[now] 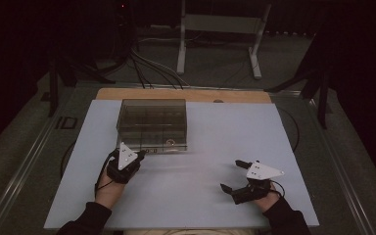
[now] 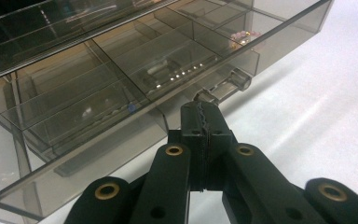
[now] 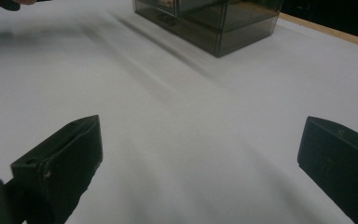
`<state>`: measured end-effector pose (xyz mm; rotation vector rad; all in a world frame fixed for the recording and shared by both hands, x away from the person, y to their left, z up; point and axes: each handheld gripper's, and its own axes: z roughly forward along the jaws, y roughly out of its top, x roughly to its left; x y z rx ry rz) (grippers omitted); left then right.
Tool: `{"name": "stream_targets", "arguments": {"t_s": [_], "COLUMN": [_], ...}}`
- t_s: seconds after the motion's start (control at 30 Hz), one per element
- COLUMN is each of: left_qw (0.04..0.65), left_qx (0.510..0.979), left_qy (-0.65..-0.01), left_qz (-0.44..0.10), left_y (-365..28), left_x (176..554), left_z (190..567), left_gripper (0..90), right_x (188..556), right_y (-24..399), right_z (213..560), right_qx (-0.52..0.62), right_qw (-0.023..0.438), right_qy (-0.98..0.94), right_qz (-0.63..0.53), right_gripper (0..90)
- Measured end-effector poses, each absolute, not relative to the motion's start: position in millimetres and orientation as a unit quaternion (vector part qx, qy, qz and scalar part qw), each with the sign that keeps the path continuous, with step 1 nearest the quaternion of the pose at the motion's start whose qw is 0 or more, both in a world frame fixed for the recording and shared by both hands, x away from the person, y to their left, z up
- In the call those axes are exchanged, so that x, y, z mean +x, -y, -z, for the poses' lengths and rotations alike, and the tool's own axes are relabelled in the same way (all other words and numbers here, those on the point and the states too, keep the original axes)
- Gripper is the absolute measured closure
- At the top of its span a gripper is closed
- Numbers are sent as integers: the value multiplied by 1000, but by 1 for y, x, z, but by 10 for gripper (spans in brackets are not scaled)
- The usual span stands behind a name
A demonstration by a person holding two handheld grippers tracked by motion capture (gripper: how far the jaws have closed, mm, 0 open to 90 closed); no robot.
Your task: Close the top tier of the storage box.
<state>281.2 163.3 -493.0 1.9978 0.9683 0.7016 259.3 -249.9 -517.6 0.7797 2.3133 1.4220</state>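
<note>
From the high view, a smoky clear box (image 1: 152, 125) sits on the white board (image 1: 225, 196), toward its far left part, with a wooden strip (image 1: 186, 94) behind it. The left gripper (image 1: 136, 155) is right at the box's near left corner, the hand behind it on the board. The right gripper (image 1: 230, 175) rests well apart from the box on the near right of the board, its jaws spread wide with nothing between them.

In the left gripper view, the left gripper (image 2: 200, 114) has its jaws pressed together, toothed pads meeting edge to edge. Their tips sit just below a small clear handle (image 2: 226, 84) on the front of a drawer (image 2: 121, 88) (whether they pinch a lip of it, I cannot tell). The drawer is divided into compartments; a small pinkish item (image 2: 242, 36) lies in one toward the far right.

In the right gripper view, the right gripper (image 3: 200, 154) shows both jaws far apart over bare white board (image 3: 177, 116). The box (image 3: 214, 23) stands far ahead, near the board's wooden edge.
</note>
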Motion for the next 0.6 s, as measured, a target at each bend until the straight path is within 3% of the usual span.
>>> {"name": "stream_targets", "arguments": {"t_s": [0.6], "left_qw": [396], "left_qx": [787], "left_qy": [-385], "left_qz": [-275], "left_y": [-163], "left_x": [285], "left_z": [494], "left_gripper": [895], "right_x": [259], "right_y": [250], "right_z": [518], "right_qx": [272], "right_qw": [158], "right_qy": [-808], "right_qz": [-498], "right_gripper": [0]}}
